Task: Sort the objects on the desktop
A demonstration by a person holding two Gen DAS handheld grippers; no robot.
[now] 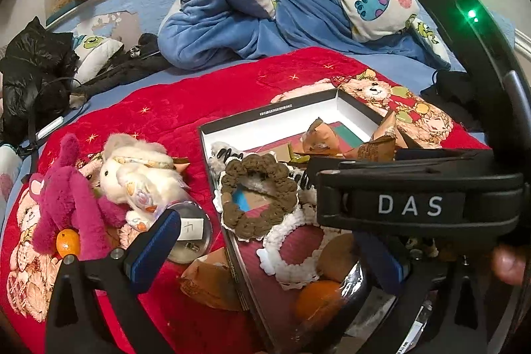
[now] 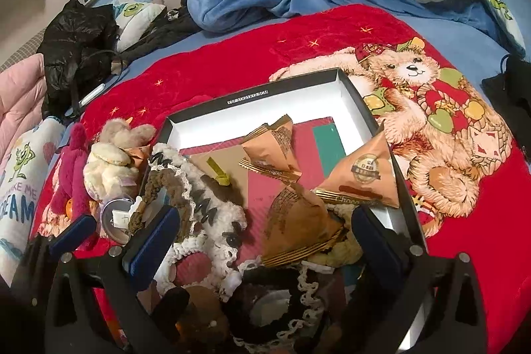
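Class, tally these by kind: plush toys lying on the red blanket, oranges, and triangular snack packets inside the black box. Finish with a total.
Plush toys: 2
Oranges: 2
Snack packets: 3
Total: 7
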